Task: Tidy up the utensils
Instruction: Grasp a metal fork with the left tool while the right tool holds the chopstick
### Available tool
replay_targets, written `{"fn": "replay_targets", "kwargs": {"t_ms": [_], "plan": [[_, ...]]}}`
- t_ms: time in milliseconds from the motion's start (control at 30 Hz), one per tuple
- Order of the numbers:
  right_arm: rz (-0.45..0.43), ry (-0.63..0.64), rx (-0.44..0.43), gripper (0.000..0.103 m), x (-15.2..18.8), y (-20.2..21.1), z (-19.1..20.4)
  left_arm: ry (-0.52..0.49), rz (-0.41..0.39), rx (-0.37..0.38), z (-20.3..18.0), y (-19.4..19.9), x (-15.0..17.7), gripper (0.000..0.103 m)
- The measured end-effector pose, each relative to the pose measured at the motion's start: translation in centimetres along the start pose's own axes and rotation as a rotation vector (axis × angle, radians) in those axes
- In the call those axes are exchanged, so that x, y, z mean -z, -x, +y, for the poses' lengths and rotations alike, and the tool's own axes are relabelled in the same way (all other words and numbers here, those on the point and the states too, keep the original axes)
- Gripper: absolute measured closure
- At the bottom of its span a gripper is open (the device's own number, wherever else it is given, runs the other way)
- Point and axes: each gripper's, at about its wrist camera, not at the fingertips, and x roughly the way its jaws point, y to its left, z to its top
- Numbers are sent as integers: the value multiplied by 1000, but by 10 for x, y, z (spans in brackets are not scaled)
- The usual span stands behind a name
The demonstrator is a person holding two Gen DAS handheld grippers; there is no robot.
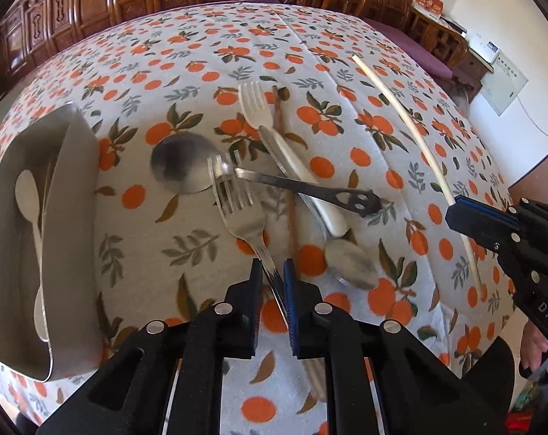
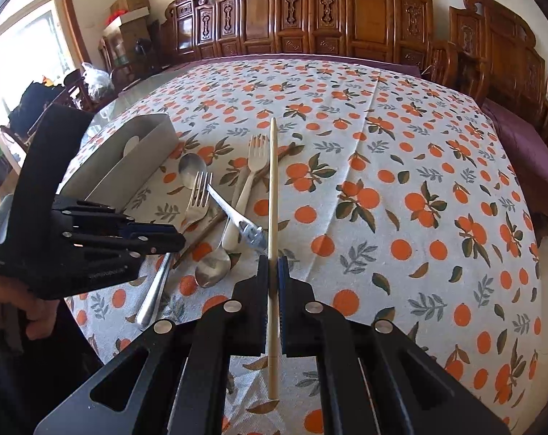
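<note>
- Fork point(image 1: 243, 214) handle sits between my left gripper point(image 1: 272, 272) pads, which have closed to a narrow slit on it; I take it low on the handle because the tines rest over a spoon point(image 1: 181, 168) ahead of the fingers, where other pieces cross.
- Beyond my fingertips and to their right lie a white fork point(image 1: 254, 105), a slotted handle point(image 1: 310, 186) and a second spoon point(image 1: 351, 262), all overlapping, so I judge a straight lift risks dragging a neighbour.
- Tray point(image 1: 76, 217) stands to the left of my left fingers, one spoon already inside; I read it as the fork's destination.
- My right gripper point(image 2: 272, 268) is clamped on a chopstick point(image 2: 272, 195), which runs forward past the fingertips and back behind them, gripped nearer its rear end.
- I hold the chopstick off to the right of the pile, clear of the left fingers' work.
</note>
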Motion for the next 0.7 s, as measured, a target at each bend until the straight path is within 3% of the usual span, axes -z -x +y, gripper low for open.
{"fn": "replay_targets", "kwargs": {"t_ms": [267, 467, 700], "plan": [[17, 11, -12, 97, 1, -7, 9, -28, -4, -23, 11, 5, 1, 97], [75, 8, 46, 97, 5, -32, 8, -34, -3, -12, 16, 4, -1, 97], [96, -21, 54, 96, 6, -50, 0, -44, -10, -5, 15, 4, 0, 97]]}}
